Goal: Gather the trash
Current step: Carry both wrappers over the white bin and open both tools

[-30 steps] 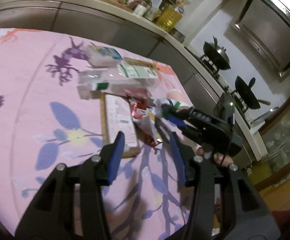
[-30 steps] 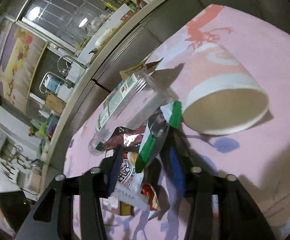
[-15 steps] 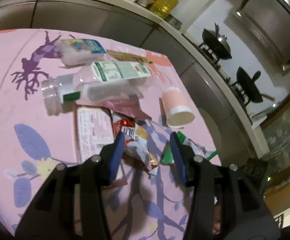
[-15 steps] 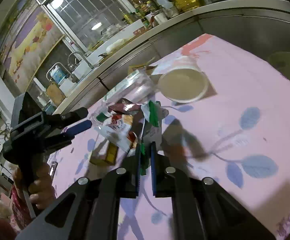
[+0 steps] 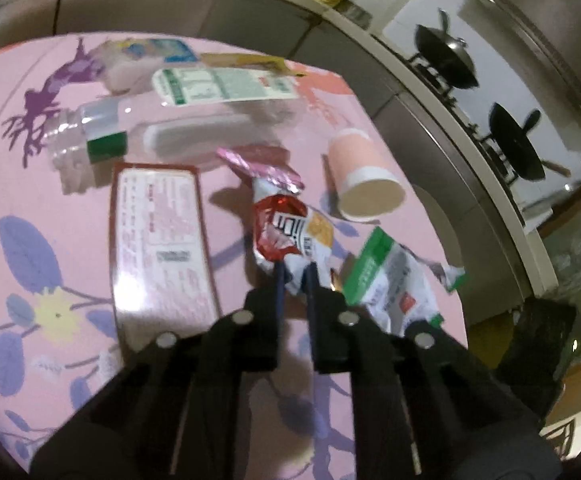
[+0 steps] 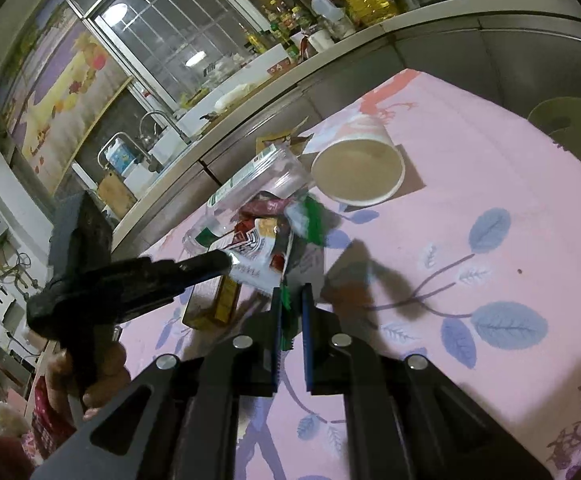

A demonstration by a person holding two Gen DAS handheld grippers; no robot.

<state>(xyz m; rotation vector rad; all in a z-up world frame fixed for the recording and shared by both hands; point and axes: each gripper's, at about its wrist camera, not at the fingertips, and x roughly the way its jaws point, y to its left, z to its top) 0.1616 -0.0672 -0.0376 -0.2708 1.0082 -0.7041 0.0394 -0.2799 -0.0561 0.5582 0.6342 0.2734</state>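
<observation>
Trash lies in a heap on the pink flowered tablecloth (image 5: 70, 208). My left gripper (image 5: 294, 276) has its jaws closing tight on the near end of a red and white snack wrapper (image 5: 290, 228), and the pads press it. The right wrist view shows the same left gripper (image 6: 226, 260) and red wrapper (image 6: 254, 252), with a hand (image 6: 98, 376) on the handle. My right gripper (image 6: 292, 296) is shut on a green and white wrapper (image 6: 310, 220), which also shows in the left wrist view as the green and white wrapper (image 5: 386, 284).
A pink paper cup (image 5: 364, 184) lies on its side with its mouth toward me, and a clear plastic bottle (image 5: 162, 120) and a flat red-edged box (image 5: 158, 240) lie to its left. More packets lie behind. A kitchen counter (image 6: 330, 56) with bottles and woks (image 5: 446, 56) runs beyond the table.
My left gripper moved forward and down over the heap and its jaws closed from wide apart onto the red wrapper. The right gripper pulled back, still shut on the green wrapper.
</observation>
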